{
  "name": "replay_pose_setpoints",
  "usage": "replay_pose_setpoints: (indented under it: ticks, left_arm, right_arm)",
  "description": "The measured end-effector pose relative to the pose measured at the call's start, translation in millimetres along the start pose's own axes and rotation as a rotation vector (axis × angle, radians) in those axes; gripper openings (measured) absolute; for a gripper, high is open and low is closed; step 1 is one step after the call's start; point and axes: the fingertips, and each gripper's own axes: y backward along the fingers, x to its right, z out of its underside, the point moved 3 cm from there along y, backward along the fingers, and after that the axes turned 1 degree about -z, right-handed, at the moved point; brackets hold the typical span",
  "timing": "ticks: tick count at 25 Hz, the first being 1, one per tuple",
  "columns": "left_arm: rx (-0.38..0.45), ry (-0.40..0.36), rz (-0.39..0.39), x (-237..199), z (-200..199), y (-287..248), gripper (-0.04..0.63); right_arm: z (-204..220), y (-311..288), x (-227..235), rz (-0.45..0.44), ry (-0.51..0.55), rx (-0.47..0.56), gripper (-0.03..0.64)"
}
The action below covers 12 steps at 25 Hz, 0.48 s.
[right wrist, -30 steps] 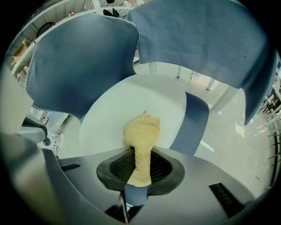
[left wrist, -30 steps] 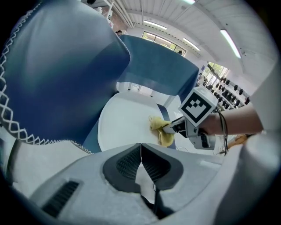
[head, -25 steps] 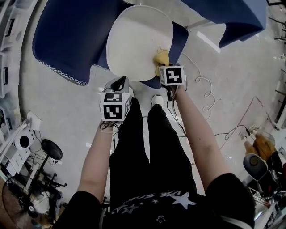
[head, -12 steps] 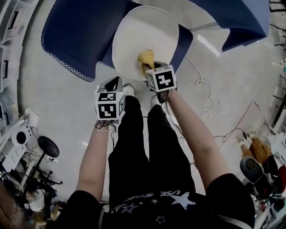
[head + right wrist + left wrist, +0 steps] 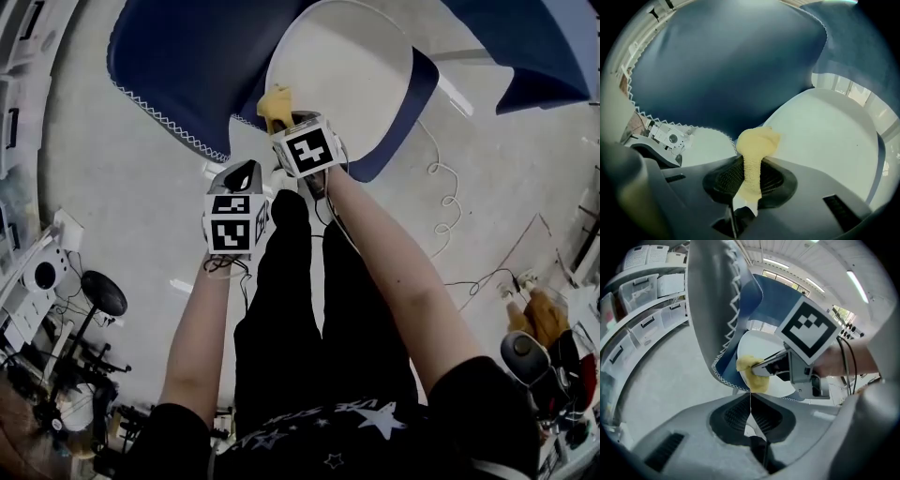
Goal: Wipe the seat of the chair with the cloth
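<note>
The chair's round white seat lies under the edge of a dark blue cloth cover. A yellow cloth is bunched at the seat's near left rim. My right gripper is shut on the yellow cloth and presses it against the white seat. My left gripper hangs lower and to the left, over the floor, apart from the chair. In the left gripper view its jaws are shut with nothing between them, and the yellow cloth shows ahead in the right gripper.
The blue cover with a white zigzag hem drapes close over the seat's left side. Loose cables trail on the concrete floor at the right. Shelves with plastic bins stand at the left. Bags and gear sit at the far right.
My right gripper has dragged the yellow cloth leftward across the seat's near edge, from the right side to the left rim. The left gripper has stayed about where it was.
</note>
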Motion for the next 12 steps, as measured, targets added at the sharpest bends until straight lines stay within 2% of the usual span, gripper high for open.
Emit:
replay_pose_setpoints:
  ticks: [6,12]
  left_arm:
    - [-0.025,-0.024,0.024,-1.2,4.4,-5.8,0.02]
    - [-0.011,-0.038,0.036,16.5,-5.0,-8.2,0.02]
  right_arm:
    - [11.6,4.4,11.2,0.031,-0.028,0.011,0.067]
    - [39.1,21.0,29.7,0.065,-0.056,-0.02,0.069]
